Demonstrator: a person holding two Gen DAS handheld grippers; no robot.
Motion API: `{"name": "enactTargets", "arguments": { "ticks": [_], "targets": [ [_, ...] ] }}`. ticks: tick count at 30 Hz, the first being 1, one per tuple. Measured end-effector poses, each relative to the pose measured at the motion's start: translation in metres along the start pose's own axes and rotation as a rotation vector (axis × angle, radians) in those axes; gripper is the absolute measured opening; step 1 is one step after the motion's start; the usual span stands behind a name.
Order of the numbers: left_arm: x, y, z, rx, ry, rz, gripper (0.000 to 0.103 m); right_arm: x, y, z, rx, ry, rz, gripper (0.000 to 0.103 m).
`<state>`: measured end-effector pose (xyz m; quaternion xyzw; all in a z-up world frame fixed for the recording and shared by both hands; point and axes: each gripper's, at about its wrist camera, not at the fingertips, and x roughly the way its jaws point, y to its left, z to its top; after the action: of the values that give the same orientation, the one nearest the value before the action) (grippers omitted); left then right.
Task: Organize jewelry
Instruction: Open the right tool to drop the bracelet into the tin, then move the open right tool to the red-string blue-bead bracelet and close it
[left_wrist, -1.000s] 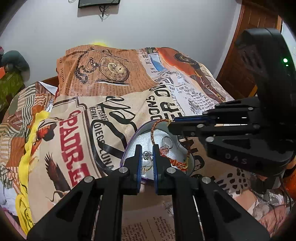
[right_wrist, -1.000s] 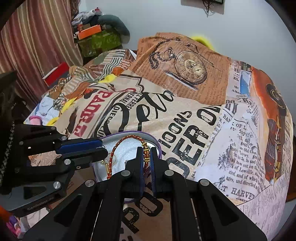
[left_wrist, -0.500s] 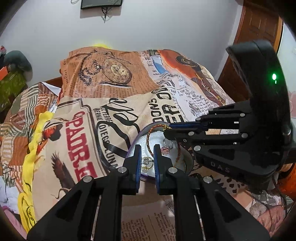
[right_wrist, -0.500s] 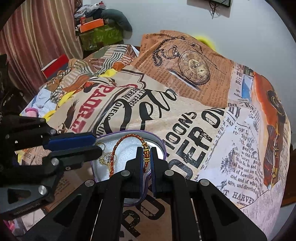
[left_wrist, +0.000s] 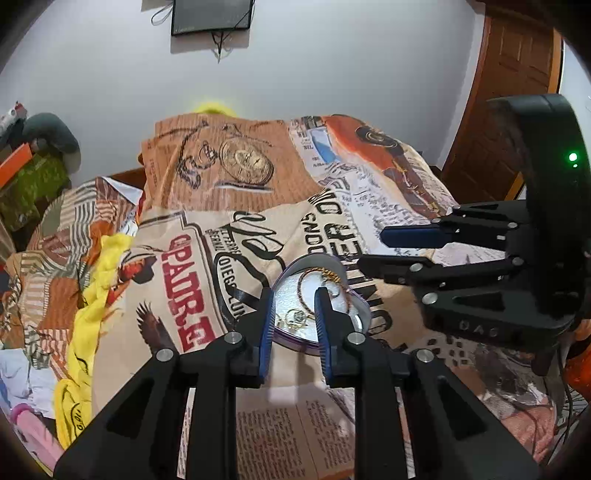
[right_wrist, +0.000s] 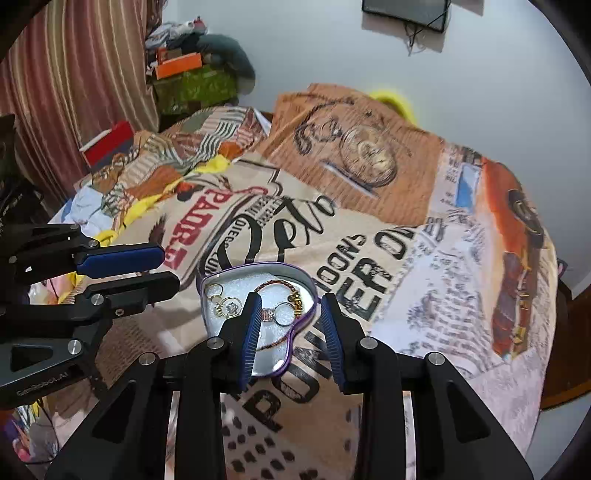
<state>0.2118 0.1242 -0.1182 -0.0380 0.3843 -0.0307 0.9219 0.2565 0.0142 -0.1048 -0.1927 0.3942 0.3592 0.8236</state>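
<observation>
The heart-shaped tin (right_wrist: 295, 363) lies on the printed bedspread (right_wrist: 424, 266) near its front edge, holding the red-and-gold bracelet (right_wrist: 282, 285) and several rings (right_wrist: 229, 306) on white lining. Both the left gripper (left_wrist: 293, 323) and the right gripper (right_wrist: 290, 325) hover above it, jaws opening, released, gripping nothing.

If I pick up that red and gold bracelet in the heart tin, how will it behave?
Probably floppy: the bracelet looks like a thin braided cord lying in a loose loop, so it should droop from one pinch point. Likely very light. It lies close to the rings in the heart tin, so it might snag and drag them along.
</observation>
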Motion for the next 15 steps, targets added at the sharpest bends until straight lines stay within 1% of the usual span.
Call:
{"name": "enactTargets", "arguments": {
  "ticks": [3, 5, 7, 11, 13, 15],
  "targets": [
    [-0.012, -0.010, 0.003, 0.011, -0.015, -0.007, 0.021, -0.020, -0.002, -0.004, 0.004, -0.033, -0.020, 0.030],
    [-0.020, -0.018, 0.004, 0.021, -0.028, -0.007, 0.025, -0.033, -0.003, -0.007, 0.012, -0.052, -0.032, 0.030],
    [-0.028, -0.026, 0.005, 0.029, -0.040, -0.010, 0.031, -0.047, -0.005, -0.013, 0.024, -0.071, -0.038, 0.030],
    [-0.041, -0.045, 0.004, 0.045, -0.052, -0.028, 0.032, -0.072, -0.012, -0.024, 0.047, -0.103, -0.059, 0.030],
    [-0.045, -0.057, 0.003, 0.056, -0.053, -0.037, 0.036, -0.086, -0.017, -0.033, 0.059, -0.120, -0.077, 0.030],
    [-0.047, -0.067, 0.002, 0.066, -0.055, -0.048, 0.038, -0.097, -0.024, -0.040, 0.079, -0.132, -0.086, 0.030]
  ]
}}
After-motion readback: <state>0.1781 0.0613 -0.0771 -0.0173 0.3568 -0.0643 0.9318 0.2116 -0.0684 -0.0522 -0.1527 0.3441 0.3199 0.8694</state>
